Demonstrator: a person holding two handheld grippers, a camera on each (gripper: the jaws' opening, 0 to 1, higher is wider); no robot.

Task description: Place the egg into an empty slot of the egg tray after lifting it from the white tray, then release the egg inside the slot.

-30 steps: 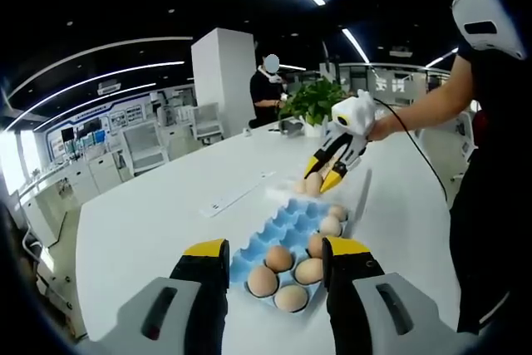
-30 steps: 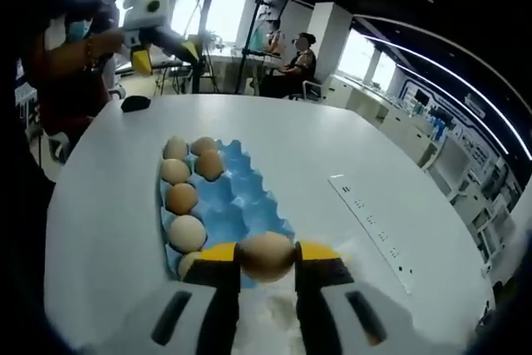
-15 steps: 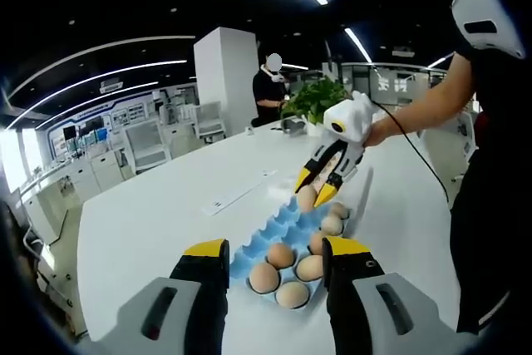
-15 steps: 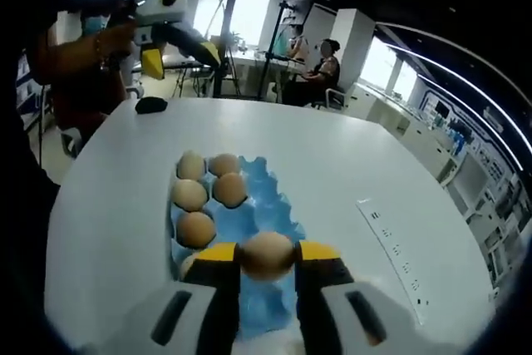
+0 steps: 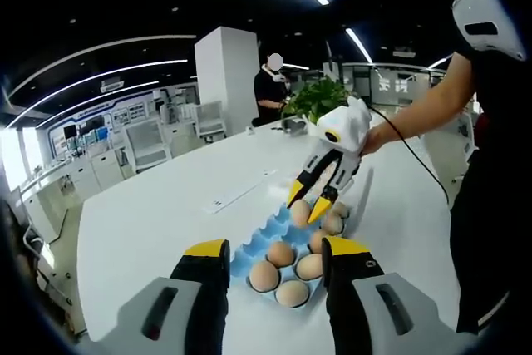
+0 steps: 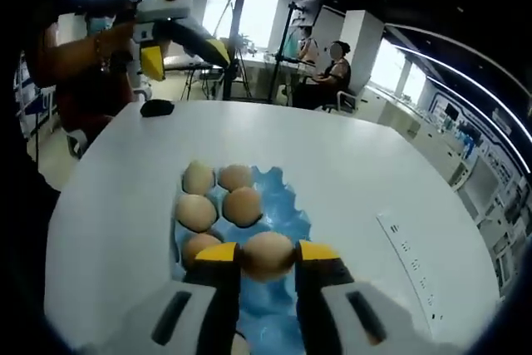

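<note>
My right gripper (image 6: 267, 253) is shut on a tan egg (image 6: 268, 259), held low over the near end of the blue egg tray (image 6: 278, 205). Several eggs (image 6: 198, 212) fill the tray's left and far slots. From the left gripper view the right gripper (image 5: 305, 207) slants down from a person's hand, the egg (image 5: 300, 214) between its yellow tips, just above the blue tray (image 5: 264, 243) and beside the eggs there (image 5: 292, 293). My left gripper (image 5: 276, 248) stands open in front of the tray with nothing in it. It also hangs open in a hand, the left gripper (image 6: 184, 57).
The tray lies on a large white round table (image 5: 158, 214). A white power strip (image 5: 237, 196), the same power strip (image 6: 406, 255), lies to one side. A black object (image 6: 156, 107) sits at the far edge. A potted plant (image 5: 316, 99) and people stand behind.
The right gripper has carried the egg further over the blue tray and lower, close to the eggs in it. The left gripper has stayed put and open.
</note>
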